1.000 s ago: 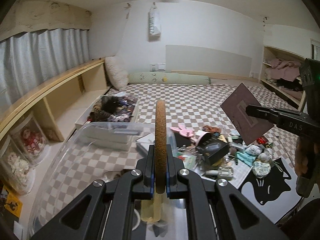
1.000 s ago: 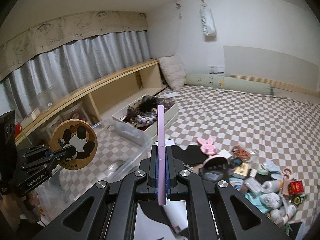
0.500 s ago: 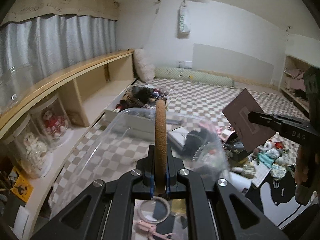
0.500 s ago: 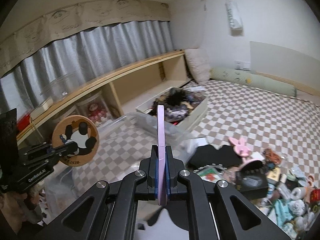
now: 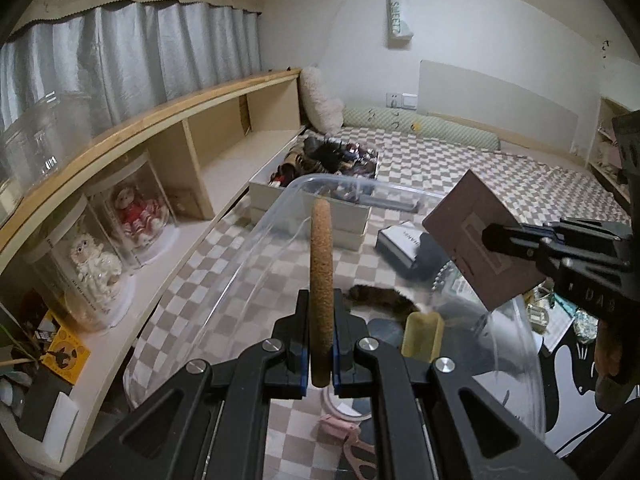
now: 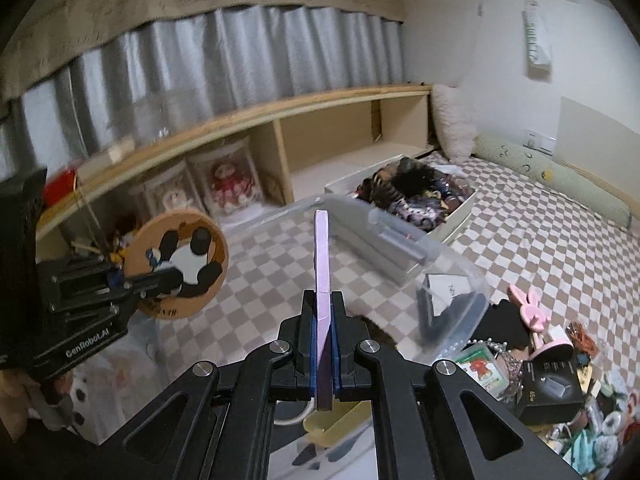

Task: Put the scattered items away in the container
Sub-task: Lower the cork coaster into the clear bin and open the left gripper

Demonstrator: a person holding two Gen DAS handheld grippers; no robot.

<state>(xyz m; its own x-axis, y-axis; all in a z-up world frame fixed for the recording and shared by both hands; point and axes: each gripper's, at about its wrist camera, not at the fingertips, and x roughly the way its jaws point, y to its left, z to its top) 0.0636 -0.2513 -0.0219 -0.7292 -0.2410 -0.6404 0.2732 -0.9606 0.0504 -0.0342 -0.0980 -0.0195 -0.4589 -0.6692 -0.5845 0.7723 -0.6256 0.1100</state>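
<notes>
My left gripper [image 5: 321,320] is shut on a round cork coaster [image 5: 321,280], held edge-on above the clear plastic bin [image 5: 256,248]. In the right wrist view the coaster [image 6: 178,262] shows a panda picture, and the left gripper [image 6: 136,280] holds it at the left. My right gripper [image 6: 322,320] is shut on a thin purple-brown square card [image 6: 322,264], held edge-on over the bin [image 6: 440,252]. In the left wrist view the card [image 5: 476,236] hangs over the bin's right side, held by the right gripper [image 5: 492,236]. The bin holds a yellow box [image 5: 422,334] and a white ring [image 5: 340,406].
A pile of scattered items [image 6: 560,380] lies on the checkered bed at the right, with a pink bunny clip [image 6: 530,310] and a black box [image 6: 548,390]. A white box of dark accessories [image 5: 320,168] stands behind the bin. A wooden shelf [image 5: 140,144] with doll jars runs along the left.
Both grippers have moved left and forward over the bin with their items still held. The scattered pile has slid off to the right in both views.
</notes>
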